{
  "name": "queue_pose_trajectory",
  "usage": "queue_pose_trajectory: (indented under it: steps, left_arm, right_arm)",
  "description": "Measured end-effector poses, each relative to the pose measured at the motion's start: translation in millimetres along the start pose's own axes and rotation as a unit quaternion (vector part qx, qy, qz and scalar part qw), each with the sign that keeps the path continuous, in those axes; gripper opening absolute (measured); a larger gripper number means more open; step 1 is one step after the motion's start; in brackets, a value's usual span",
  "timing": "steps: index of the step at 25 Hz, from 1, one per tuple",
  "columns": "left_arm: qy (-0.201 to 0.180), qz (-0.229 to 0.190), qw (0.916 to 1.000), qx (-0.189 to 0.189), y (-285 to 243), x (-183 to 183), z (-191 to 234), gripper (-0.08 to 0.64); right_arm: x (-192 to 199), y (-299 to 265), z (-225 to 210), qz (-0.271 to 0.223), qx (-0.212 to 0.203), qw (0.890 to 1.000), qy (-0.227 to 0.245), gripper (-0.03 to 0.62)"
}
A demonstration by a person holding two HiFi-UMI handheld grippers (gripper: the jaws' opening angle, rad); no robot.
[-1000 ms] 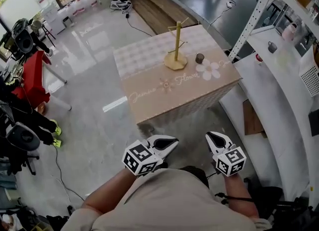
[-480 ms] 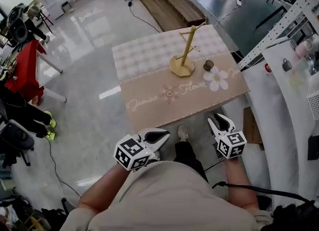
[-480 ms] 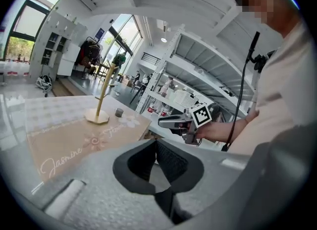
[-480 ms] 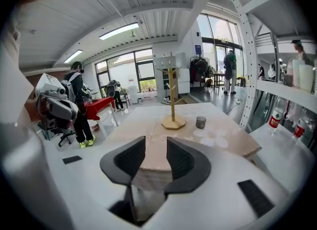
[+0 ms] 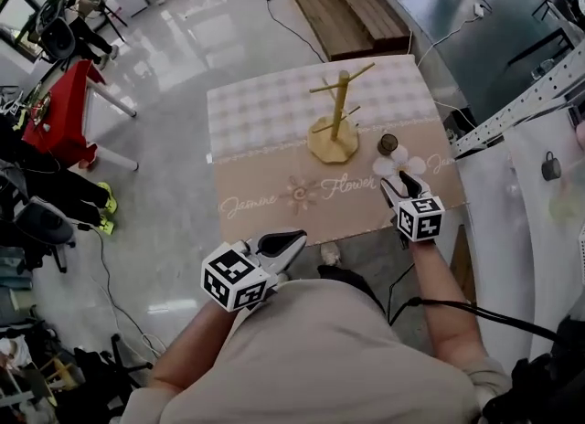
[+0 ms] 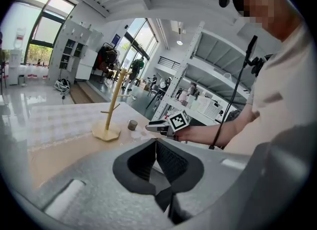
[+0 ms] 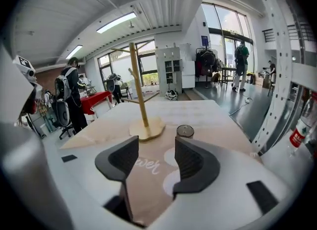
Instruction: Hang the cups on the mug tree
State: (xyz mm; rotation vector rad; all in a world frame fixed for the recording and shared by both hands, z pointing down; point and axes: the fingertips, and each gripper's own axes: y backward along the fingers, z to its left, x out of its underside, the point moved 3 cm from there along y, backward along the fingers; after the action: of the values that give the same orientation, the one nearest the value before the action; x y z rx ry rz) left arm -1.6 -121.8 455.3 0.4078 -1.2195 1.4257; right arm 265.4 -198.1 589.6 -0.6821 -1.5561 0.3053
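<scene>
We find the right gripper (image 5: 399, 185) just right of centre in the head view, over the near edge of the table (image 5: 265, 107). In the right gripper view (image 7: 156, 149) its jaws stand apart and are opening. Nothing lies between them; only printed cloth shows through the gap.

We find the left gripper (image 5: 291, 241) lower centre in the head view, off the table and over the floor, close to the person's body. In the left gripper view (image 6: 156, 147) its jaws are together, tip to tip, with nothing held.

The cup (image 5: 388, 143) stands upright on the table, just above the right gripper in the head view and apart from it. It is small and dark. It sits just right of the base of the mug tree (image 5: 336, 116), not touching it. In the right gripper view the cup (image 7: 185, 131) appears directly above the right-hand jaw, with the mug tree (image 7: 139, 95) to its left.

The mug tree is wooden and stands upright near the table's centre. We see no cup on its pegs.

A red table (image 5: 59, 125) stands at the upper left of the head view, well apart.
</scene>
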Motion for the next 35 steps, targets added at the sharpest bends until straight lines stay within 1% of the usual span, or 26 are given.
queue_pose_trajectory:
  steps: [2,4,7,10,13,17,19,23,26,30,35]
  left_arm:
    - [0.001,0.001,0.9999,-0.014,-14,-11,2,0.008]
    - [0.003,-0.003,0.9996,-0.028,-26,-20,3,0.008]
    - [0.01,-0.011,0.9983,-0.056,-37,-28,8,0.008]
    - [0.021,-0.012,0.9963,-0.083,-38,-28,12,0.008]
    - [0.032,-0.01,0.9943,-0.101,-36,-28,15,0.008]
    - [0.037,-0.011,0.9921,-0.119,-37,-29,21,0.008]
    - [0.037,-0.016,0.9915,-0.124,-38,-32,24,0.008]
    - [0.037,-0.019,0.9912,-0.126,-39,-35,27,0.008]
    - [0.036,-0.019,0.9914,-0.124,-41,-35,28,0.008]
    - [0.036,-0.021,0.9919,-0.12,-44,-36,28,0.008]
    - [0.029,-0.024,0.9936,-0.107,-53,-40,24,0.008]
  right_arm:
    - [-3,-25,-22,0.005,0.001,1.0,0.006,0.235]
    - [-4,-48,-43,0.012,0.007,1.0,0.013,0.268]
    - [-1,-83,-67,0.023,0.016,0.999,0.016,0.294]
    - [1,-110,-79,0.033,0.016,0.999,0.01,0.323]
    - [2,-129,-83,0.044,0.012,0.999,0.009,0.336]
    - [9,-145,-88,0.067,0.011,0.998,0.009,0.332]
    - [11,-147,-89,0.071,0.01,0.997,0.011,0.278]
    - [11,-143,-91,0.061,0.005,0.998,0.023,0.273]
    - [2,-134,-92,0.044,0.002,0.998,0.035,0.272]
    - [-28,-113,-85,0.006,-0.01,0.997,0.07,0.272]
    - [-77,-83,-70,-0.04,-0.032,0.993,0.11,0.272]
